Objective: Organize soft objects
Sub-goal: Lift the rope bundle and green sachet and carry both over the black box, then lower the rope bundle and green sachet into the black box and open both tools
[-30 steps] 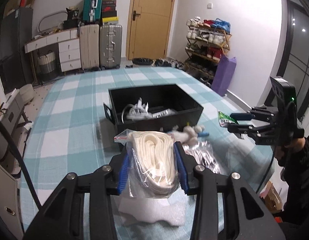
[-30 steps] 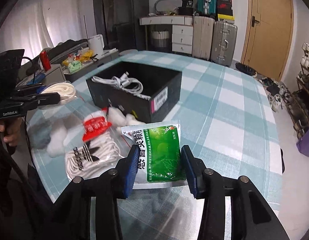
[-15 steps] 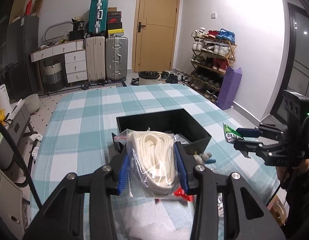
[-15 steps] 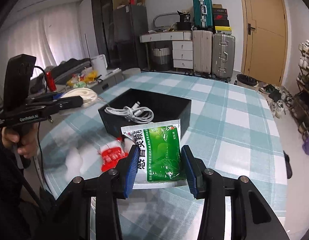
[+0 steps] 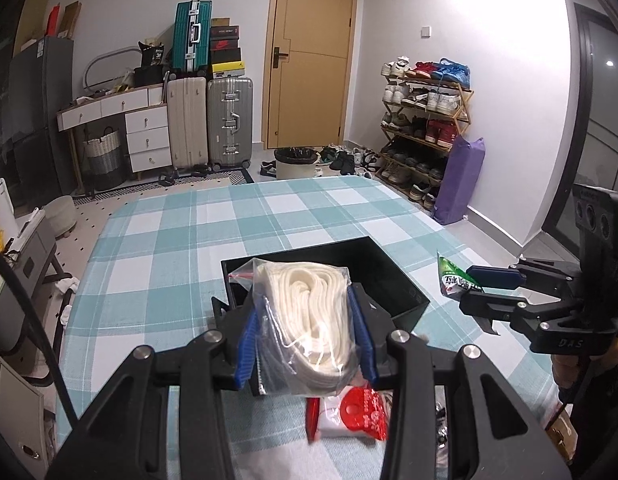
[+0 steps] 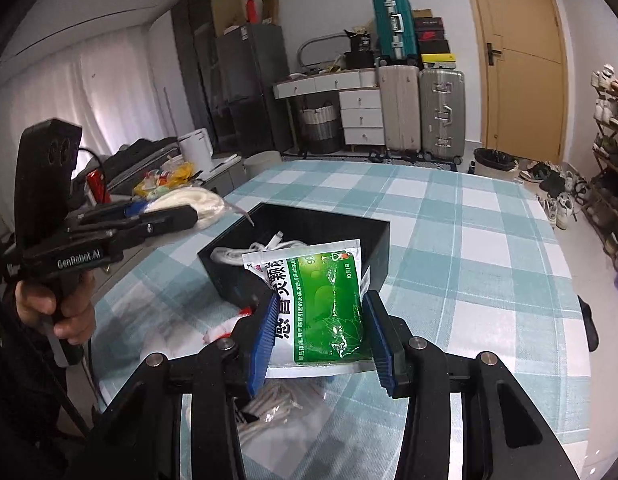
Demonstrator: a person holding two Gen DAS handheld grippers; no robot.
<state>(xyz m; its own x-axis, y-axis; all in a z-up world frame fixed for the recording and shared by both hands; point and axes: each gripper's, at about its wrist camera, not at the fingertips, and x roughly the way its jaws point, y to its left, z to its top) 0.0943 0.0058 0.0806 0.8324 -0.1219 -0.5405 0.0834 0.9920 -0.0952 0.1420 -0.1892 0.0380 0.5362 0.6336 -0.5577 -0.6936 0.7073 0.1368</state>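
Note:
My left gripper (image 5: 307,334) is shut on a clear bag of white cord (image 5: 309,320) and holds it in the air over the near edge of the black box (image 5: 405,296). It also shows in the right wrist view (image 6: 165,216) with the bag of white cord (image 6: 197,204). My right gripper (image 6: 321,336) is shut on a green and white packet (image 6: 325,304), held above the table near the black box (image 6: 349,232). White cables (image 6: 269,248) lie inside the box. The right gripper (image 5: 485,292) with the green packet (image 5: 453,280) shows at the right of the left wrist view.
A red and white packet (image 5: 357,412) and a clear bag of white items (image 6: 277,404) lie on the checked tablecloth (image 5: 169,264) below the grippers. Suitcases (image 5: 209,120), drawers, a door and a shoe rack (image 5: 425,128) stand beyond the table.
Both grippers have risen from the table with their loads, and moved over toward the black box. The right gripper's packet has tilted.

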